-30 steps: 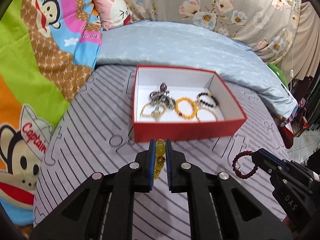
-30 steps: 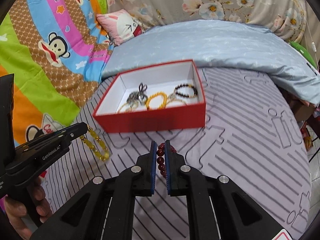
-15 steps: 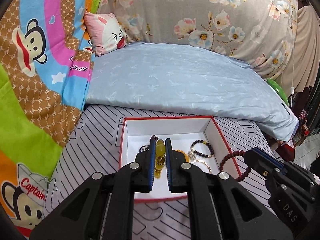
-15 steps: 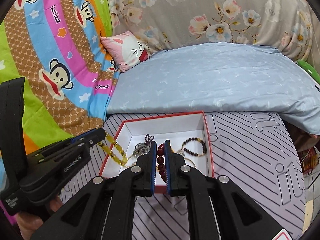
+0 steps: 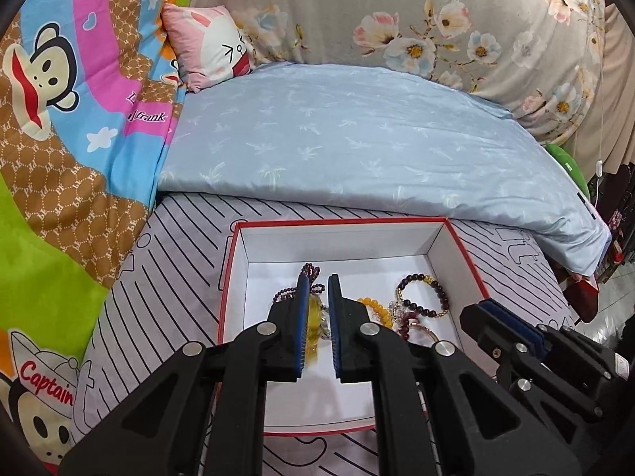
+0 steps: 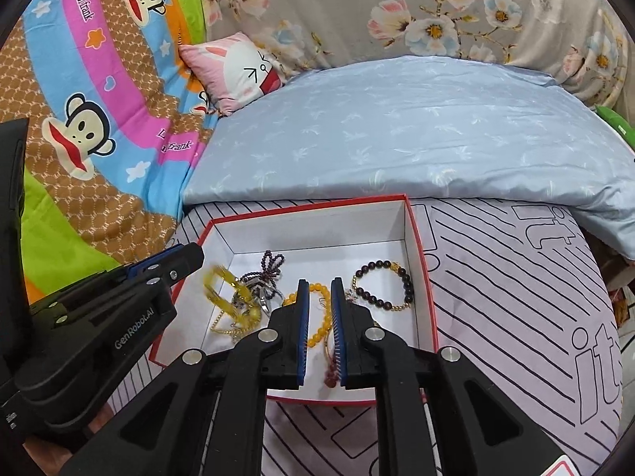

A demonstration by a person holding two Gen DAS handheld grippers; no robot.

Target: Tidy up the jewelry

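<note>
A red box [image 5: 462, 246] with a white inside lies on the striped sheet; it also shows in the right wrist view [image 6: 416, 230]. Both grippers hang over it. My left gripper [image 5: 318, 289] has its jaws apart, and a yellow bead bracelet [image 5: 313, 317] drops from between them; in the right wrist view the yellow bracelet [image 6: 222, 281] is blurred in mid-fall. My right gripper [image 6: 319, 291] is open too, and the dark red bead bracelet [image 6: 331, 377] lies loose below it on the box floor. An orange bracelet [image 6: 321, 317] and a dark bead bracelet [image 6: 381, 285] lie in the box.
A light blue pillow [image 5: 357, 139] lies behind the box. A cartoon monkey blanket [image 5: 59, 119] covers the left side, with a pink bunny cushion [image 5: 210, 47] at the back. The bed's edge drops off at the right [image 6: 611, 277].
Both grippers moved forward over the box and opened. The yellow bracelet and the dark red bracelet were let go and dropped into the box.
</note>
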